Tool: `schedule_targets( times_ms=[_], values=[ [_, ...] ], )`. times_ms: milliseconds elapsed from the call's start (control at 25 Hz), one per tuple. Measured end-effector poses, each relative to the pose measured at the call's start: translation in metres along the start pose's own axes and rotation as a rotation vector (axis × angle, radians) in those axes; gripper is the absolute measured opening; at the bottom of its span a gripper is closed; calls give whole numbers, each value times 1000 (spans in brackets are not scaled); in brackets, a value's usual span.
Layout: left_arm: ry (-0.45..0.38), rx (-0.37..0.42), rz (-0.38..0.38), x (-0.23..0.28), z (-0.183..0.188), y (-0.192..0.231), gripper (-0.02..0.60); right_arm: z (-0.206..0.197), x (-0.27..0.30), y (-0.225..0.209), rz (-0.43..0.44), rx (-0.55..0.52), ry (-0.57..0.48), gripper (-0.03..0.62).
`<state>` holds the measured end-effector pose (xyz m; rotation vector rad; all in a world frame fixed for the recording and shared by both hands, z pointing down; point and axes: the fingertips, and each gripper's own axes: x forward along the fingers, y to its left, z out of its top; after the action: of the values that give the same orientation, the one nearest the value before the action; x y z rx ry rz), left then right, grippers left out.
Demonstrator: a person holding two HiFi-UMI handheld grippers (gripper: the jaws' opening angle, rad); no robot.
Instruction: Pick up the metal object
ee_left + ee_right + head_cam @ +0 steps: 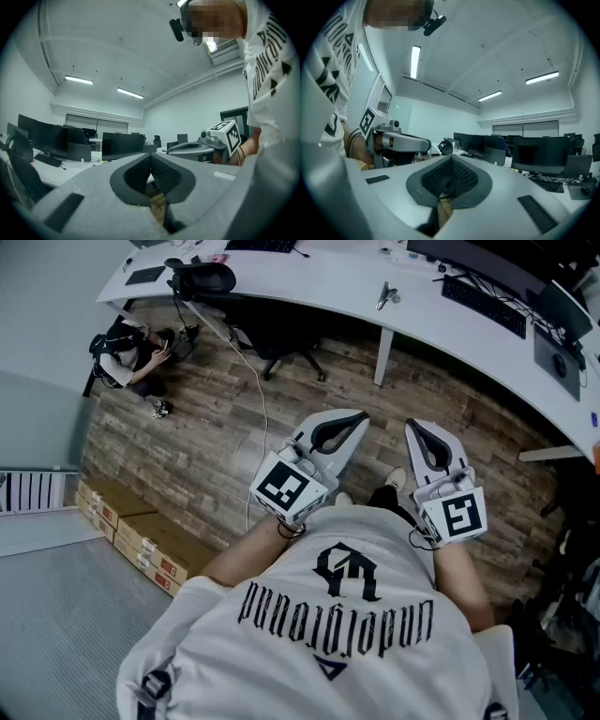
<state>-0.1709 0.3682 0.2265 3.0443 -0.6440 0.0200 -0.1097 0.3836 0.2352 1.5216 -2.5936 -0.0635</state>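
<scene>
White curved desk (328, 282), plank floor (206, 446), perhaps laminate.

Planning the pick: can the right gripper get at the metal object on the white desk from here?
Probably not yet. The right gripper, shut and empty, is held near the person; the metal object lies on the desk across open floor. Nothing blocks the way.

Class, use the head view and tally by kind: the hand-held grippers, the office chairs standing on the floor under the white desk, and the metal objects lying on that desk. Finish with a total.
Grippers: 2, the left gripper and the right gripper
Office chair: 1
Metal object: 1
Total: 4
</scene>
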Motion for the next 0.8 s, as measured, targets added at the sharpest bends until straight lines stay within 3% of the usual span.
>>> schedule_targets(
  times_ms=[360,800],
  values=[
    [-2,-25,28,47,-5,29,15,-13,3,-55,9,15,9,8],
    [32,-60,90,149,-23,59,14,-37,0,-176,23,22,16,8]
  ],
)
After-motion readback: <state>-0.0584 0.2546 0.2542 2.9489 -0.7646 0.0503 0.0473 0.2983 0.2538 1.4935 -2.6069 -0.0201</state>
